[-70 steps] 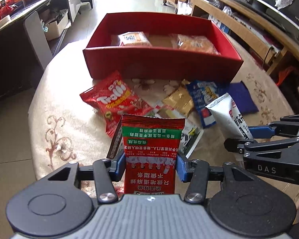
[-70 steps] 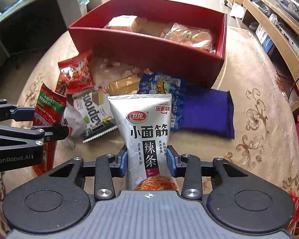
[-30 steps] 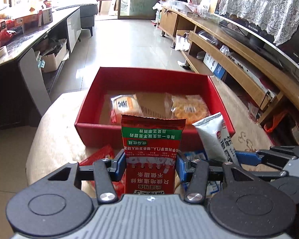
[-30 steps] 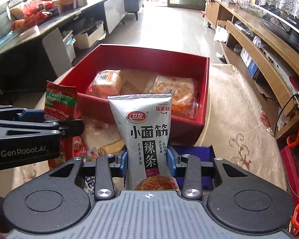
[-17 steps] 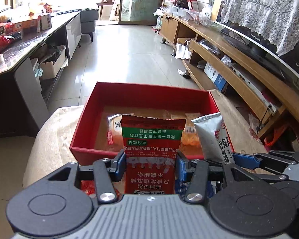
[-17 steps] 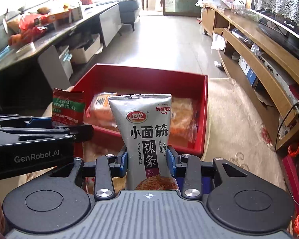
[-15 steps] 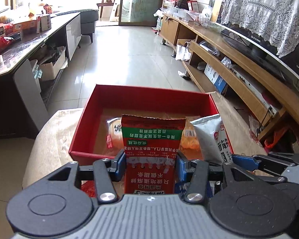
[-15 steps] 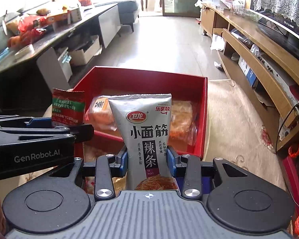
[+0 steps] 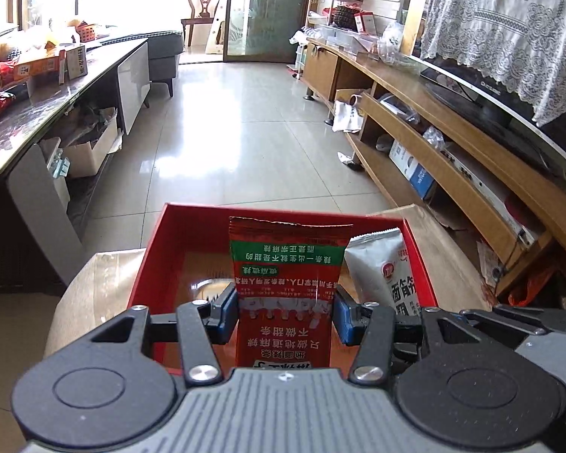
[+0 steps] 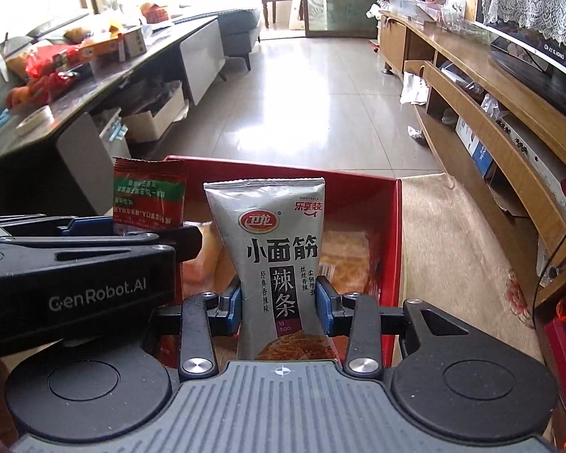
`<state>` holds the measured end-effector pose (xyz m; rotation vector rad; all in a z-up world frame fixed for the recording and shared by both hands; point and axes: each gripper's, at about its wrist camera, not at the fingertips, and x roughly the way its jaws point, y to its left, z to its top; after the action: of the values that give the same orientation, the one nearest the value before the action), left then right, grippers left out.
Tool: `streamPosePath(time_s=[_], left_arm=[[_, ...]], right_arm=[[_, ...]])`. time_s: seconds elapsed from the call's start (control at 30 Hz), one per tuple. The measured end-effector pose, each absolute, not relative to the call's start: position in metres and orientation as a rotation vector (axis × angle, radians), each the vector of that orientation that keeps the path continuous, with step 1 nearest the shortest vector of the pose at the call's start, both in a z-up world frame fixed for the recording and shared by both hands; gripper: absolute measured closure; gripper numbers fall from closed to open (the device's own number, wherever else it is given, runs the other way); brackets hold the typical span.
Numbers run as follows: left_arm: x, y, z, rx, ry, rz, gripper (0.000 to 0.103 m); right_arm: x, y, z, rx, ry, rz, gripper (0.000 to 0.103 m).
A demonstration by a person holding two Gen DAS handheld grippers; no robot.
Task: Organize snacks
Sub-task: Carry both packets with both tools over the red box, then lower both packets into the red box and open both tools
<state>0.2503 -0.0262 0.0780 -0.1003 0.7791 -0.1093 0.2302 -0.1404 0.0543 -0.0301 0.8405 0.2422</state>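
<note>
My left gripper [image 9: 283, 317] is shut on a red and green snack packet [image 9: 286, 283] and holds it upright over the red box [image 9: 147, 253]. My right gripper [image 10: 279, 307] is shut on a silver spicy-strip packet [image 10: 275, 256], upright over the same red box [image 10: 392, 249]. The two grippers are side by side. The silver packet also shows in the left wrist view [image 9: 385, 268], and the red packet in the right wrist view [image 10: 147, 196]. Two bagged snacks [image 10: 347, 260] lie on the box floor.
The box stands on a round table with a beige patterned cloth [image 10: 452, 249]. A dark counter [image 9: 37, 113] runs along the left and a wooden TV bench [image 9: 452, 139] along the right. Tiled floor [image 9: 237, 143] lies beyond the box.
Both grippers have moved forward and tilted up with their packets, from above the loose snacks on the table to over the red box. The loose snacks have dropped out of view.
</note>
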Motion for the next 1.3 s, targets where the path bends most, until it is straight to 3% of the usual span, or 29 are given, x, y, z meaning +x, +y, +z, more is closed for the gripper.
streamPosePath(time_s=[0.8,0.97,1.07,1.2,1.3], left_arm=[[0.311,-0.03,0.036,-0.05,0.851,-0.024,0.057],[0.312,-0.028,0.035,-0.047,0.85,-0.007,0.055],[0.312,-0.027,0.035,-0.048,0.851,-0.001,0.051],[0.311,-0.026,0.037,-0.038,0.837,0.014,0.034],[0.311,-0.025,0.039,-0.028,0.825,0.021,0.029]], right_arm=[[0.282,-0.135,0.023,-0.04,0.861,0.221,0.058],[0.282,-0.131,0.022,-0.065,0.838,0.209,0.045],[0.283,-0.133,0.021,-0.066,0.835,0.195,0.039],[0.285,-0.138,0.022,-0.046,0.831,0.187,0.037],[0.285,-0.138,0.023,-0.044,0.826,0.184,0.033]])
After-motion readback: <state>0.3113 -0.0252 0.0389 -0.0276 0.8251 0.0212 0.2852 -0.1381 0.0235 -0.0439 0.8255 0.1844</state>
